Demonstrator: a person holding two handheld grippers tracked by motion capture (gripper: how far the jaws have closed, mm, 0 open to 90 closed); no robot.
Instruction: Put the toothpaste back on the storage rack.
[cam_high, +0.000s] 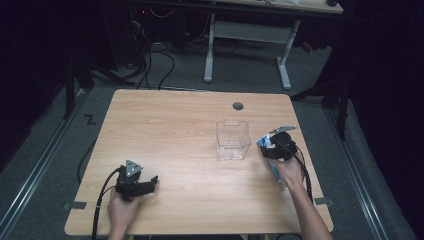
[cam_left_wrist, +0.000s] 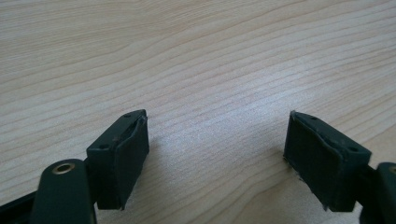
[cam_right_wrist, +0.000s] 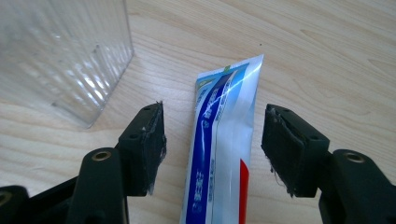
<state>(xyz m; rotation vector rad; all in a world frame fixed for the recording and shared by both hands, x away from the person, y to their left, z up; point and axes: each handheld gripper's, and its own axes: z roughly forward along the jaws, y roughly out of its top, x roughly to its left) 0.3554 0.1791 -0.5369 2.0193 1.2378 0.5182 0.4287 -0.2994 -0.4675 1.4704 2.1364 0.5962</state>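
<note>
Clear box (cam_high: 233, 140) standing mid-table, blocking the right gripper (cam_right_wrist: 212, 144) on its near left. Tube (cam_right_wrist: 224, 149) lying between its spread jaws. Left gripper (cam_left_wrist: 217, 154) facing open tabletop (cam_high: 175, 125).

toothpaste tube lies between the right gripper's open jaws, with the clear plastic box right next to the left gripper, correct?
Not quite. The toothpaste tube does lie between the right gripper's open jaws, but the clear plastic box stands beside that right gripper too, as the high view shows.

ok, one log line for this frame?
right hand-held gripper: open, jaws either side of toothpaste tube, tube lying on table | clear box: upright, left of tube | left hand-held gripper: open, empty
</note>
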